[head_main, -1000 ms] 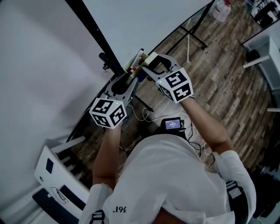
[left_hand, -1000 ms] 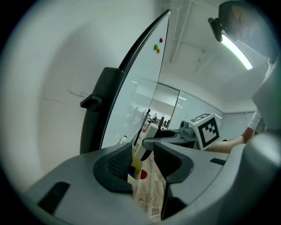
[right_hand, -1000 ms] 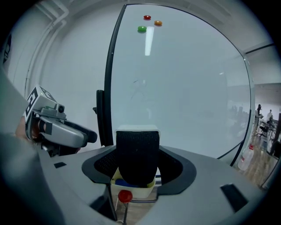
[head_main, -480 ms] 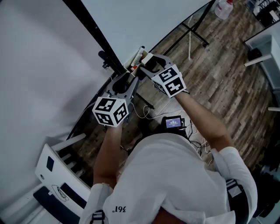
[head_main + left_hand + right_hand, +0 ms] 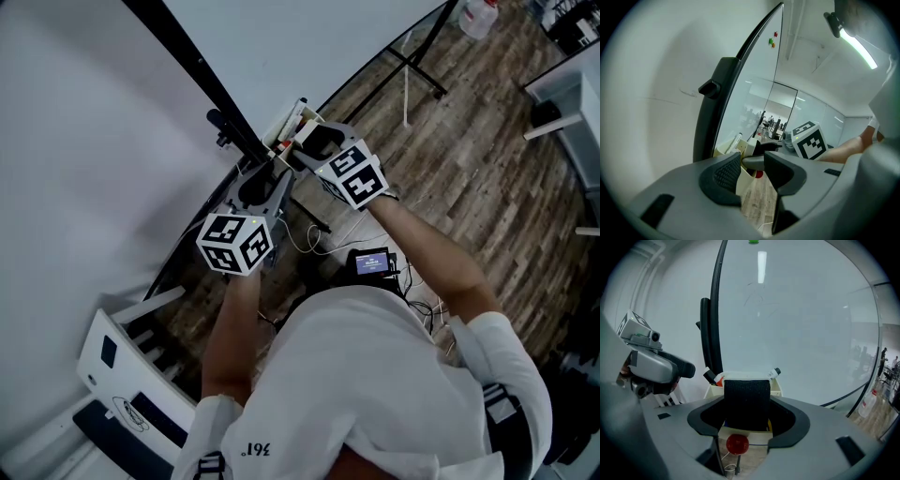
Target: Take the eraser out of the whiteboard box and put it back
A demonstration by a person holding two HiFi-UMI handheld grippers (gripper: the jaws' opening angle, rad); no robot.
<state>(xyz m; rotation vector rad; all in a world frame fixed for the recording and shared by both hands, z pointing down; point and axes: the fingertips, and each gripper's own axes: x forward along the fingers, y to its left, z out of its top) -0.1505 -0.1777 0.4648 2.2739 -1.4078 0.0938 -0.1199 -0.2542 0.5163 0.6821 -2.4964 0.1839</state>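
Black eraser (image 5: 746,399), 1, pinched by right gripper (image 5: 746,417); left gripper (image 5: 752,176) jaws spread; 1 box (image 5: 750,376).

whiteboard box (image 5: 292,120): mostly hidden behind right gripper (image 5: 305,142) | bottle (image 5: 476,17): cut by top edge

Wooden plank floor (image 5: 487,178) carries a small lit screen (image 5: 371,263) with white cables (image 5: 309,246) beside it, a plastic bottle (image 5: 476,19) far off; the cream box (image 5: 776,390) on the whiteboard (image 5: 797,310) holds markers (image 5: 774,373)
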